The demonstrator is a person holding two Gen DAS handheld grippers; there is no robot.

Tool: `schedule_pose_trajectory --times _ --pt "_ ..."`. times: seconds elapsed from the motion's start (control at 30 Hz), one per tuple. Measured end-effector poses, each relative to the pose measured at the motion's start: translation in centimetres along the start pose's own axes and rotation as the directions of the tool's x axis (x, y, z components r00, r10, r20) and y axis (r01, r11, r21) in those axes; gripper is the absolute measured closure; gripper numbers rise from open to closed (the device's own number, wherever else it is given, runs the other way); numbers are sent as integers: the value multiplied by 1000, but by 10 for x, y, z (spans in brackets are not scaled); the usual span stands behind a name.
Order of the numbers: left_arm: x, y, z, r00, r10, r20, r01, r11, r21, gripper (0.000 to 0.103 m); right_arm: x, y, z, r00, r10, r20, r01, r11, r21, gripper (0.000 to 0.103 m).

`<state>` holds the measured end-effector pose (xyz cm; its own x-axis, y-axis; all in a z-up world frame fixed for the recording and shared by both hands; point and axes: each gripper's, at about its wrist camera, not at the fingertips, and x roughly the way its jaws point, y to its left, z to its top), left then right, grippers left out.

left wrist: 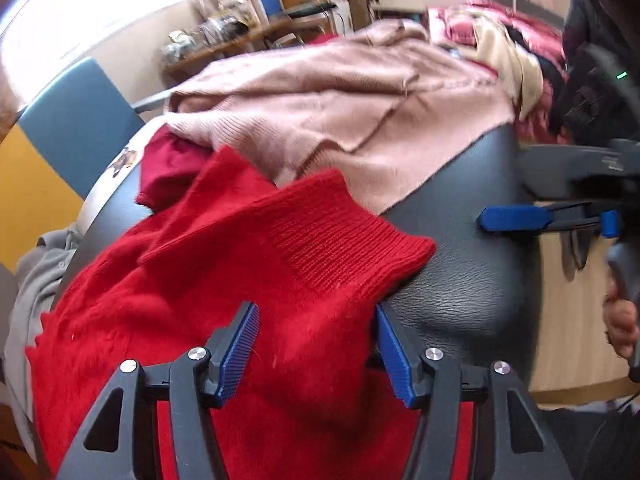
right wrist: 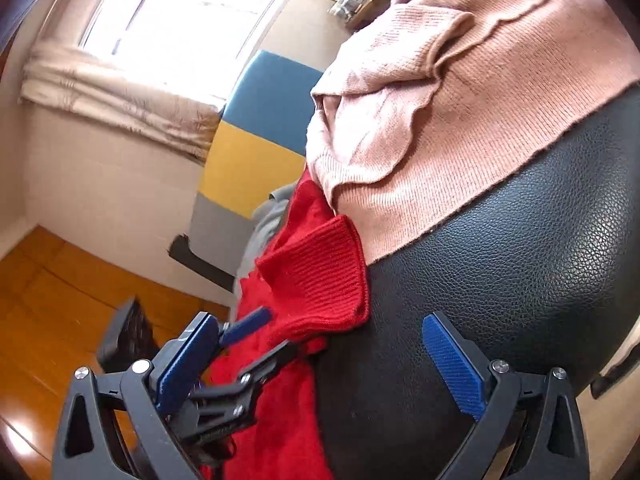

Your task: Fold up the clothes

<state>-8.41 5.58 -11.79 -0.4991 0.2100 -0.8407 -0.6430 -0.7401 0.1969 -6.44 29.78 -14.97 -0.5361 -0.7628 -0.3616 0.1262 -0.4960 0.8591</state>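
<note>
A red knit sweater lies crumpled on the left part of a black leather surface, with its ribbed cuff turned to the right. My left gripper is shut on a bunch of the red sweater, and the fabric fills the gap between its blue pads. The right wrist view shows that left gripper from the side, clamped on the red sweater. My right gripper stands wide open above the black leather surface, holding nothing. In the left wrist view the right gripper hovers at the surface's right edge.
A pink knit sweater is spread over the far half of the surface. Behind it lies a pile of clothes. A blue and yellow panel and grey cloth stand at the left. Wooden floor lies below.
</note>
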Motion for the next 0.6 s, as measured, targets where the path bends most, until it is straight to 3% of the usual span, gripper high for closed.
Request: schedule_pose_trajectory --times 0.07,0.17,0.2,0.23,0.33,0.43,0.53,0.6 --pt "8 0 1 1000 0 -23 1 1000 17 38 -1 3 -5 1000 -11 24 12 999 -34 0" --pt "10 14 6 999 -23 -27 20 996 -87 40 -5 5 -12 998 -23 55 27 997 -75 0" --pt "5 23 6 998 -59 -4 57 986 -153 47 -6 6 -14 998 -30 62 35 995 -90 0" --pt "1 32 6 995 -93 22 96 971 -218 63 -7 7 -17 997 -37 68 44 994 -105 0" --pt "-16 68 4 980 -158 121 195 891 -410 88 -4 12 -22 995 -58 82 69 987 -147 0" --pt "-46 116 -1 948 -163 273 295 772 -564 93 -2 16 -25 993 -83 84 98 978 -185 0" --pt "-89 163 -5 907 -89 413 353 697 -624 93 1 23 -27 990 -121 66 133 963 -234 0" --pt "-125 195 -11 871 -8 491 371 666 -648 93 6 30 -26 985 -171 35 174 946 -273 0"
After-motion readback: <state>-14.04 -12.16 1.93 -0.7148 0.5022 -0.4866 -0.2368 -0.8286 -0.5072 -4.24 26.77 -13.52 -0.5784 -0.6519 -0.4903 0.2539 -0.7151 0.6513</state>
